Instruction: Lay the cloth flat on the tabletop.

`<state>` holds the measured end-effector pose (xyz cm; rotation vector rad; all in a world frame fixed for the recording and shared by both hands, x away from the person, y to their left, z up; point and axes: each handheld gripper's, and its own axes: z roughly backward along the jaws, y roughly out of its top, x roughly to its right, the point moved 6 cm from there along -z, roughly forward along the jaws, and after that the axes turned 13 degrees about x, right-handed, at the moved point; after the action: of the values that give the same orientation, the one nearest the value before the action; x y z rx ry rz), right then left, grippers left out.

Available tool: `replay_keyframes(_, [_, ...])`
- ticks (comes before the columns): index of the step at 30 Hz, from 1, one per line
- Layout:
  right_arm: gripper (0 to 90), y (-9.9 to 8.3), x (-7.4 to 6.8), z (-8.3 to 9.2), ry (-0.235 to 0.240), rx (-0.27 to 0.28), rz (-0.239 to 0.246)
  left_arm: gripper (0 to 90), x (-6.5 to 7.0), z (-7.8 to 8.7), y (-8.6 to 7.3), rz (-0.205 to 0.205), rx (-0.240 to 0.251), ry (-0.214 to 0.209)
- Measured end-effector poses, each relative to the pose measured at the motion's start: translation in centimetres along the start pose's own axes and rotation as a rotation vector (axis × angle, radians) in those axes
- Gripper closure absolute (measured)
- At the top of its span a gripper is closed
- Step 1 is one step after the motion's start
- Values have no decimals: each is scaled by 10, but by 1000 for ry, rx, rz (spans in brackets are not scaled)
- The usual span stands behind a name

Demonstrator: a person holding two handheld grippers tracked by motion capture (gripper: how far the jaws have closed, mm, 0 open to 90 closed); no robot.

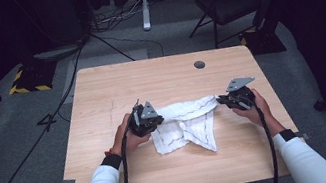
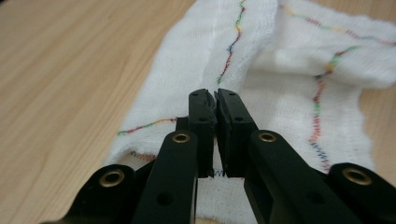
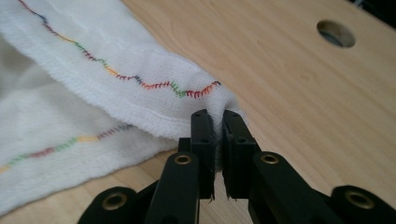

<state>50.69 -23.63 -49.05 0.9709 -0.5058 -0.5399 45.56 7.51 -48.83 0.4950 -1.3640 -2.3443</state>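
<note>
We hold cloth (image 1: pixel 187 123) between both grippers over bench (image 1: pixel 100 92). Left gripper (image 2: pixel 215 100) clenched on cloth edge, white fabric with coloured stitching spreading ahead of its jaws. Right gripper (image 3: pixel 215 119) clenched on opposite corner, cloth trailing off to its left, bench hole (image 3: pixel 335 32) ahead on its right.

Cloth (image 1: pixel 188 123) spread mid-surface (image 1: pixel 159 79), left gripper (image 1: pixel 152 122) at its left corner, right gripper (image 1: pixel 227 100) at its right (each touching an edge); cable hole (image 1: pixel 199 64) behind, toward the far right.
</note>
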Motion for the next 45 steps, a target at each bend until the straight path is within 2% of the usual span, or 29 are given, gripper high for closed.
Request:
replay_keyframes(1, [853,10,-6,13,9,33,-1,852,1,5,3,-2,13,4])
replay_keyframes(2, [853,13,-8,18,8,39,3,853,4,16,11,1,53,1])
replay_keyframes(4, [853,19,-12,26,9,55,14,853,6,20,14,-4,62,0])
replay_keyframes(5, [853,22,-15,30,11,66,18,852,8,27,20,-21,74,4])
replay_keyframes(6, [854,32,-20,44,11,96,25,853,11,40,33,-28,117,11])
replay_keyframes(7, [854,32,-20,44,11,96,25,853,11,40,33,-28,117,11])
replay_keyframes(9, [857,48,-26,65,16,148,20,854,14,53,46,-37,153,18])
replay_keyframes(10, [857,48,-26,65,16,148,20,854,16,60,53,-41,170,20])
replay_keyframes(11, [859,57,-30,78,19,174,30,854,18,65,59,-47,179,17])
replay_keyframes(13, [860,62,-32,86,20,193,39,854,25,80,73,-81,196,14])
replay_keyframes(15, [860,72,-37,101,18,220,48,853,31,91,83,-96,207,0])
replay_keyframes(17, [860,84,-46,125,28,258,62,853,44,111,96,-118,234,-16])
replay_keyframes(18, [860,84,-46,125,28,258,62,853,44,111,96,-118,234,-16])
replay_keyframes(21, [860,92,-56,147,36,279,72,852,55,124,101,-134,235,-20])
replay_keyframes(24, [860,96,-64,161,54,295,72,852,66,131,105,-155,239,-31])
replay_keyframes(27, [860,99,-74,170,69,301,68,852,69,131,107,-142,240,-20])
replay_keyframes(29, [859,100,-75,169,70,299,69,852,64,126,106,-147,213,31])
replay_keyframes(30, [859,101,-75,167,67,293,71,852,59,122,105,-139,208,41])
replay_keyframes(33, [859,105,-68,153,37,263,82,853,38,105,98,-83,184,72])
replay_keyframes(34, [859,105,-63,146,30,255,68,853,30,99,94,-66,176,83])
replay_keyframes(35, [859,105,-57,137,27,247,49,853,23,94,92,-53,171,93])
replay_keyframes(37, [860,104,-45,120,18,226,26,853,3,79,83,12,160,104])
replay_keyframes(38, [859,101,-33,98,-1,189,15,852,-8,71,79,27,148,115])
replay_keyframes(39, [859,101,-33,98,-1,189,15,852,-21,59,74,33,120,155])
replay_keyframes(40, [859,100,-28,84,20,185,-18,851,-29,52,71,48,109,173])
replay_keyframes(41, [859,99,-25,76,14,170,-15,851,-42,41,66,75,92,187])
replay_keyframes(42, [859,98,-16,52,-33,110,38,848,-51,32,63,83,75,208])
replay_keyframes(43, [859,99,-11,42,-29,108,25,846,-59,24,60,94,67,220])
replay_keyframes(45, [859,99,-6,34,-38,96,22,836,-71,10,55,119,48,254])
